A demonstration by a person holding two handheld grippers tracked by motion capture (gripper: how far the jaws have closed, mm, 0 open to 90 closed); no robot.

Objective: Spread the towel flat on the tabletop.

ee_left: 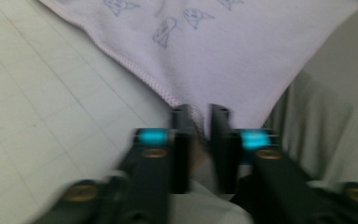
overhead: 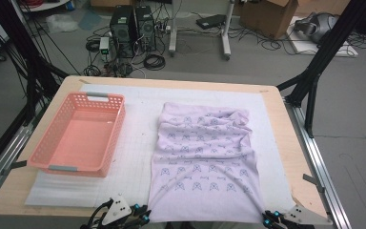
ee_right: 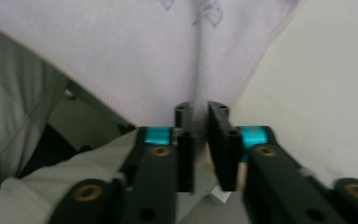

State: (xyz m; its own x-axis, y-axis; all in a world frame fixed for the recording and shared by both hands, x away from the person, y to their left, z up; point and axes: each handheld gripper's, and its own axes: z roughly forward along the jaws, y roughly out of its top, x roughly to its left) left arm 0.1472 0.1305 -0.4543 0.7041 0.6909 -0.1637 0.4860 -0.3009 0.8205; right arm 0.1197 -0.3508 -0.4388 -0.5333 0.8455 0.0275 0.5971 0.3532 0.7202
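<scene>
A pale lilac towel printed with small dark figures lies spread on the white mat, its far end rumpled. My left gripper is shut on the towel's near left corner at the table's front edge; in the left gripper view the corner of the towel runs down between the two black jaws of that gripper. My right gripper is shut on the near right corner, and the right gripper view has the towel pinched between the jaws of the gripper.
An empty pink plastic basket with grey handles stands on the left of the white gridded mat. Bare wooden table edge runs down the right. Black frame posts, computers and cables stand on the floor beyond the table.
</scene>
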